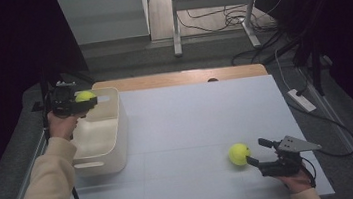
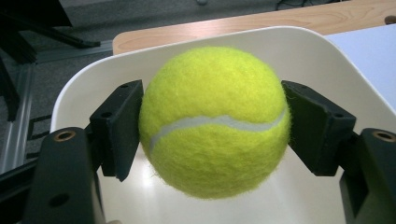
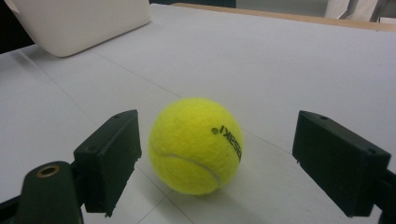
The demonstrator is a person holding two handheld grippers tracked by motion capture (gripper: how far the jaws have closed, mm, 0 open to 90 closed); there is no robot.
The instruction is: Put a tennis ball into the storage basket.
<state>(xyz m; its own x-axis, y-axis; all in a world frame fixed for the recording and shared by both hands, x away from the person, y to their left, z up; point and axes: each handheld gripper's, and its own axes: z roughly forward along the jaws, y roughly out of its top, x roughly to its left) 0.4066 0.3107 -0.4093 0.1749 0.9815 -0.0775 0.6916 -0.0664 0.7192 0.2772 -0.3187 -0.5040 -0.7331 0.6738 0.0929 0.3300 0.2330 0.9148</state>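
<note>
A yellow tennis ball (image 2: 215,121) is clamped in my left gripper (image 2: 212,128), both jaws pressing its sides. In the high view that left gripper (image 1: 83,101) holds its ball (image 1: 84,96) over the far left end of the cream bin (image 1: 118,131). A second tennis ball (image 1: 239,153) rests on the white mat at the front right. My right gripper (image 1: 256,154) is open just right of it. In the right gripper view this ball (image 3: 196,145) lies between the two spread jaws, touching neither.
The cream bin's inside (image 2: 84,93) lies below the held ball. The white mat (image 1: 202,121) covers most of the table, with a wooden strip (image 1: 177,78) at the far edge. Cables and desk legs (image 1: 215,19) stand on the floor beyond.
</note>
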